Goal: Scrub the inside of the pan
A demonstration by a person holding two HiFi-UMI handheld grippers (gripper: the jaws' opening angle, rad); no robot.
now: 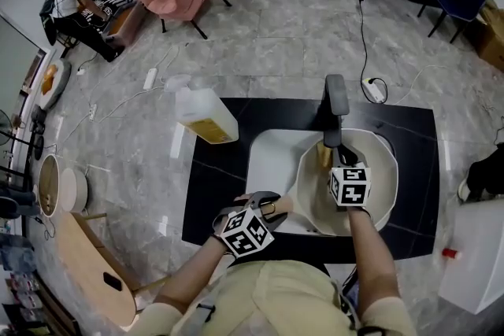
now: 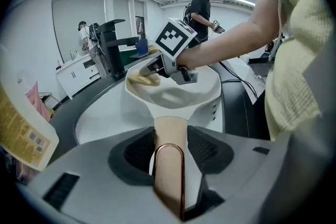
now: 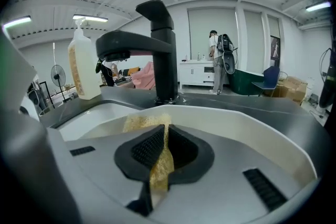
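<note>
Pan (image 1: 379, 183) sits in sink (image 1: 272, 149); your left gripper (image 2: 169, 152) is clamped on its handle (image 2: 170, 131). Your right gripper (image 3: 160, 157) pinches a yellow scrubber (image 3: 143, 123) tight, inside the pan.

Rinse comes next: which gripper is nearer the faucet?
Right. The right gripper, clamping a yellow cloth, is inside the pan by the faucet; the left gripper grips the pan handle, farther back.

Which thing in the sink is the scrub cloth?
Start at the black counter with the white sink. In the sink, below the black tap, lies a cream pan. The cloth is the thin, coarse yellow sheet pinched in the right claw inside the pan, the only yellow thing there.
</note>
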